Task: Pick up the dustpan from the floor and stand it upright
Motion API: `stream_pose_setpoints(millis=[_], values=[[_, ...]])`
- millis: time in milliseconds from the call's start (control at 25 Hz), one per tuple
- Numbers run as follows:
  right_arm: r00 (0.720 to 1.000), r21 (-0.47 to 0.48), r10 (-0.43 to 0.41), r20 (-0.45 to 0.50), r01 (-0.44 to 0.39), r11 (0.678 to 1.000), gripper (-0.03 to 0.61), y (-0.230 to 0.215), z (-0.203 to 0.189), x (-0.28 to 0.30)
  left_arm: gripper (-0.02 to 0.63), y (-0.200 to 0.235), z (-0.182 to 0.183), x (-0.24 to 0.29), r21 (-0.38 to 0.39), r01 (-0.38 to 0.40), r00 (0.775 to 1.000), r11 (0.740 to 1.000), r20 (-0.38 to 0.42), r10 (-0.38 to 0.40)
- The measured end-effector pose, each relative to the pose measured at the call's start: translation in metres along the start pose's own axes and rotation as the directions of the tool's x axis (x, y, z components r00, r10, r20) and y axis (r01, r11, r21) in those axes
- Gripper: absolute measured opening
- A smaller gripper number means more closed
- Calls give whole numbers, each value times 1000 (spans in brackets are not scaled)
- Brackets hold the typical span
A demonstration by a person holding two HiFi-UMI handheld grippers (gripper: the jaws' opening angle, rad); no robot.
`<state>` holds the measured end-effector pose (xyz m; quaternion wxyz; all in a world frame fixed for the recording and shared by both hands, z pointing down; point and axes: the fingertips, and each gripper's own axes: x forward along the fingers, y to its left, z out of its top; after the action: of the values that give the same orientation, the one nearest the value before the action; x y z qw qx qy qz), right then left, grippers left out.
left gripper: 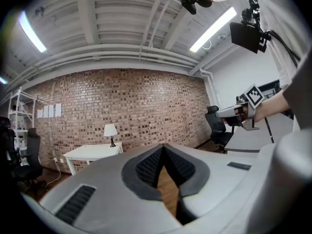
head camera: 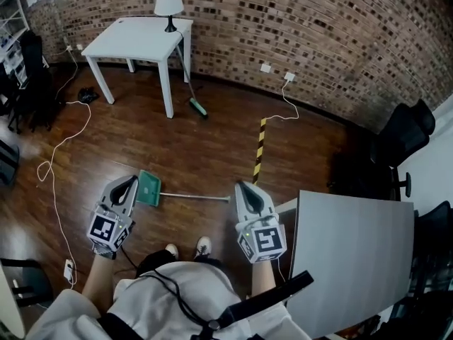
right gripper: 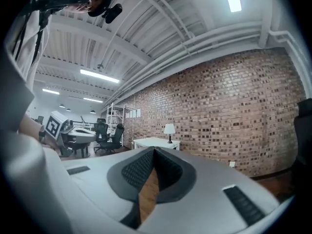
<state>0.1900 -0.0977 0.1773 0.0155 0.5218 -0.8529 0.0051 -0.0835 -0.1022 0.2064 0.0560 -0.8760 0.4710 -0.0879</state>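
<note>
A green dustpan (head camera: 148,188) lies flat on the wooden floor, its long silver handle (head camera: 195,197) running right. In the head view my left gripper (head camera: 129,182) is held level just left of the pan, and my right gripper (head camera: 241,187) is near the handle's free end; both are above the floor and touch nothing. Both grippers are shut and empty, jaw tips together. In the left gripper view the left gripper (left gripper: 163,147) faces the brick wall, and the right gripper (right gripper: 153,151) does the same in its own view. Neither gripper view shows the dustpan.
A white table (head camera: 138,40) with a lamp (head camera: 168,7) stands at the far wall, a green broom (head camera: 192,91) leaning by it. A yellow-black strip (head camera: 260,149) and white cables (head camera: 56,161) lie on the floor. A grey desk (head camera: 350,253) and black chairs (head camera: 400,140) stand at the right.
</note>
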Motion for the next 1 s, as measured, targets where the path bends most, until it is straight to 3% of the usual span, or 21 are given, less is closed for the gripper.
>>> stream_pose_setpoints(millis=[240, 360, 400, 440, 480, 520, 640, 720, 760, 1000], values=[[999, 45, -37, 6, 36, 998, 11, -14, -5, 36, -8, 31, -17, 21, -13, -1, 999, 1000, -45, 0], [999, 17, -43, -2, 43, 999, 15, -12, -10, 48, 23, 51, -25, 23, -63, -46, 999, 997, -21, 45], [998, 16, -55, -5, 55, 998, 77, -13, -12, 51, 23, 59, -25, 22, -92, -69, 998, 993, -4, 69], [998, 23, -63, -8, 63, 998, 206, -13, -14, 55, 23, 66, -27, 22, -118, -87, 996, 989, 2, 88], [998, 32, -68, -13, 68, 997, 266, -13, -15, 59, 25, 72, -30, 22, -133, -98, 995, 986, 0, 99], [998, 37, -68, -17, 69, 997, 278, -13, -17, 62, 52, 77, -32, 22, -139, -103, 995, 985, -4, 104], [998, 25, -56, -37, 57, 998, 278, -5, -21, 74, 73, 91, -39, 20, -160, -98, 995, 982, -16, 97], [998, 19, -43, -42, 44, 999, 278, 3, -20, 80, 194, 99, -48, 18, -193, -90, 995, 977, -50, 82], [998, 19, -37, -45, 38, 999, 278, 7, -20, 83, 213, 103, -52, 16, -203, -87, 995, 975, -67, 75], [995, 15, -23, -92, 24, 1000, 278, 26, -36, 96, 236, 117, -86, 9, -216, -52, 988, 975, -155, 18]])
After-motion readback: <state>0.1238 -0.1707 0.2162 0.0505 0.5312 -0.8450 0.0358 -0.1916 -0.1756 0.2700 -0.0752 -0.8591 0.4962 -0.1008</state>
